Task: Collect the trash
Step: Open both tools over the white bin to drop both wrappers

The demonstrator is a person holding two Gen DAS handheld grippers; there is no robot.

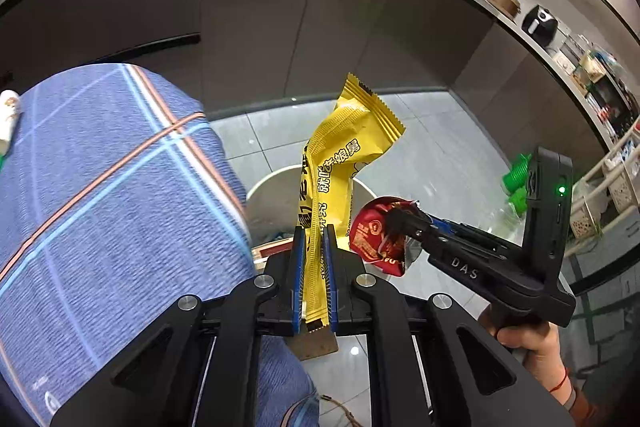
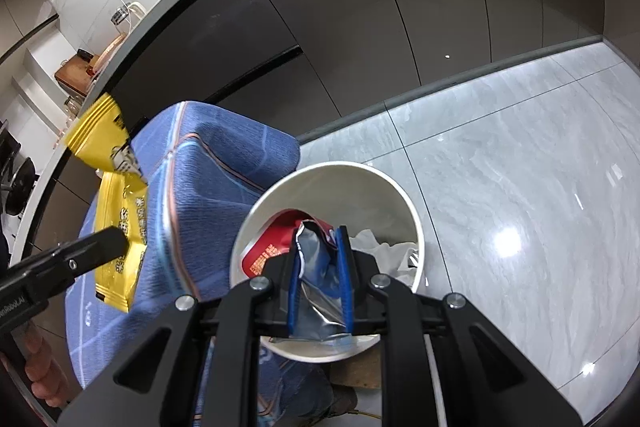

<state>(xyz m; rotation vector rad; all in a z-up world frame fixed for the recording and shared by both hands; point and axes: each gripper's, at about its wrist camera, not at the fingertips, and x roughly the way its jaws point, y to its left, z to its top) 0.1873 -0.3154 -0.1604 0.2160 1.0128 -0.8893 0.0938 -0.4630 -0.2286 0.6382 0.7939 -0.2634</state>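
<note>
While both wrappers are held | yellow wrapper (image 1: 340,163) is clamped upright in left gripper (image 1: 314,267) jaws, beside the bin | red wrapper (image 2: 320,267) is pinched in right gripper (image 2: 320,279) jaws directly above white bin (image 2: 332,171) | right is judged nearer for release

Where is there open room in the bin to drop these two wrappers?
The white bin is bare along its far inner wall and right side, toward the grey floor tiles. Crumpled white paper fills the near right. The right claw, shut on the red wrapper, is over the left. The left claw, with the yellow wrapper, is crowded against the blue cloth.
</note>
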